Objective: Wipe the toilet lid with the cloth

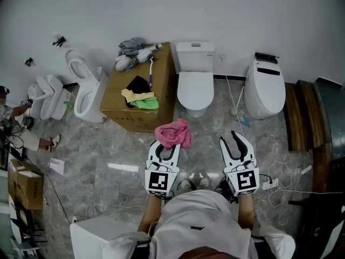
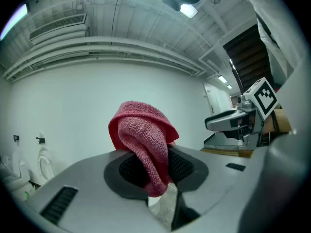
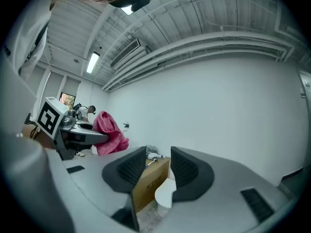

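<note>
The left gripper [image 1: 165, 151] has its jaws closed on a pink terry cloth [image 1: 173, 133]. In the left gripper view, a fold of the cloth is pinched between the ribbed pads and the rest bunches up above them. The right gripper [image 1: 236, 143] is held beside it at 3 o'clock, jaws parted and empty. Its own view shows only the corner of the cardboard box [image 3: 150, 178] and a white toilet bowl through the gap.

The likely target, a white toilet with its lid [image 1: 195, 86] down, stands against the wall at about 12 o'clock from the person. It is well apart from both grippers, with bare marble floor [image 1: 124, 155] between. The box sits at its 9 o'clock, touching or nearly touching it, and a rounded smart toilet [image 1: 265, 88] is at its 3 o'clock.

I judge the task to be at its start. The cloth is in hand, but nothing has touched the lid. Walking up to the toilet, laying the cloth on the lid and all of the wiping are still to do.
</note>
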A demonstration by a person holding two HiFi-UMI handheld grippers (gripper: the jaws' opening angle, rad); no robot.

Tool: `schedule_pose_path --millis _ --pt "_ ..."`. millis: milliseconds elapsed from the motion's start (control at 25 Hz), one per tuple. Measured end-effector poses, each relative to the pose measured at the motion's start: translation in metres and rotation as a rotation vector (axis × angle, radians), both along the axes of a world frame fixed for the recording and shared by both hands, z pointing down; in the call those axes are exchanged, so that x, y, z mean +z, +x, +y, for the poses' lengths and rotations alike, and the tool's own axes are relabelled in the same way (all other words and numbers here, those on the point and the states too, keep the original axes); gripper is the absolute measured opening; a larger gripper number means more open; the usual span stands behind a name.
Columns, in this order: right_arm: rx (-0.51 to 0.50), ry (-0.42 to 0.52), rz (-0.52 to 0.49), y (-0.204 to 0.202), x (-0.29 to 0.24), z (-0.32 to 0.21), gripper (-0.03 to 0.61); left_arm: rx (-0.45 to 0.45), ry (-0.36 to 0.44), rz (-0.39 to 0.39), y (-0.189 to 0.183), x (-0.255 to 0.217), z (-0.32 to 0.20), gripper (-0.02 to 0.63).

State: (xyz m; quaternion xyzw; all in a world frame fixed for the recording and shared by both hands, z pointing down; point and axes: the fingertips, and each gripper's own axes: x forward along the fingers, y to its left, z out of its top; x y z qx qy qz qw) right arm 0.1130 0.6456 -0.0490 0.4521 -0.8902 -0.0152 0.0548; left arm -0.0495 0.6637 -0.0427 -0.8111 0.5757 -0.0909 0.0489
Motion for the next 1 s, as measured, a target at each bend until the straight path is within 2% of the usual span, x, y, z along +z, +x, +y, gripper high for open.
schedule_pose_path --millis 240,520,640,1000 --pt "0.001 -0.006 0.001 0.032 0.010 -0.005 0.156 -0.009 0.003 -0.004 0.026 0.001 0.004 0.110" --pt "-0.010 -0.038 0.007 0.045 0.023 -0.030 0.156 -0.011 -0.004 -0.006 0.038 0.006 -0.017 0.110" --pt "-0.004 -0.037 0.012 0.045 0.024 -0.048 0.156 -0.016 0.017 0.008 0.036 0.006 -0.036 0.110" --pt "0.017 -0.041 0.040 0.019 0.034 -0.119 0.156 -0.013 0.001 0.032 0.005 0.025 -0.106 0.110"
